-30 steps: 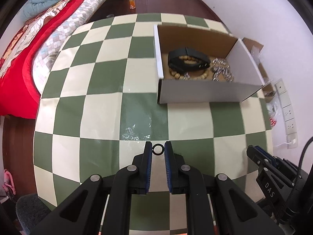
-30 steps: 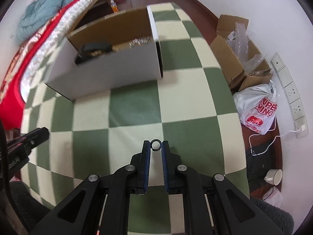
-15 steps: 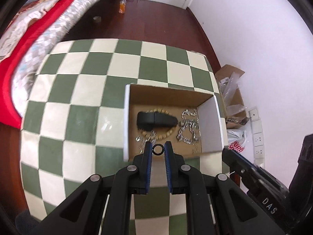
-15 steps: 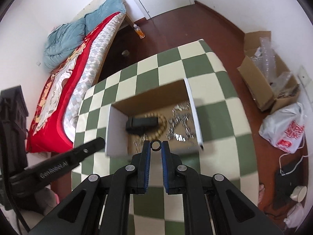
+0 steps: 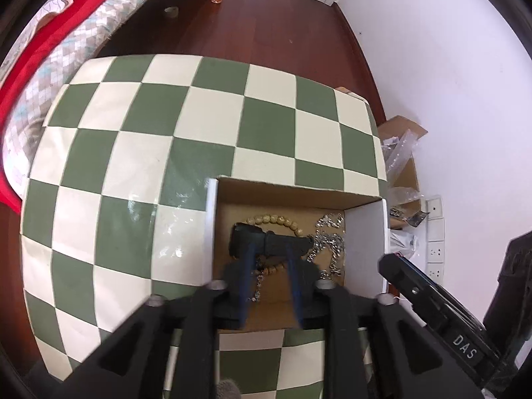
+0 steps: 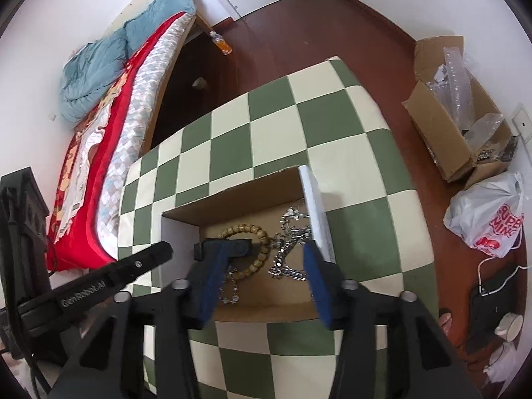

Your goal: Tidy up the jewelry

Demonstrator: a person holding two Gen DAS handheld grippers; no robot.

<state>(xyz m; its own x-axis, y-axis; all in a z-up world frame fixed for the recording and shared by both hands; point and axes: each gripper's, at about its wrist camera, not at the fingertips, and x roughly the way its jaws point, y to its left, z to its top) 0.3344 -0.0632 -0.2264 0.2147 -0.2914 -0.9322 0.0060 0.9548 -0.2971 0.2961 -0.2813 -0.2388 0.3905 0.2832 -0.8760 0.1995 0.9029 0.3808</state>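
Both your grippers hang over the open box (image 5: 365,229) on the checkered table (image 5: 133,166) — the left gripper (image 5: 271,256) and the right gripper (image 6: 262,256) each have their fingers spread wide, holding nothing. Inside the box lie a bead bracelet (image 6: 256,232), a black band (image 5: 266,242) and a silver chain (image 6: 289,249) — all close together.

Room setting. White walls (image 5: 432,66) meet a dark red-brown wooden floor (image 5: 266,26). A bed (image 6: 109,139) with a red cover and blue quilt (image 6: 109,53) stands beside a table (image 5: 159,126) (green-and-cream checked cloth). Wall sockets (image 5: 435,229) sit low; daylight is even.
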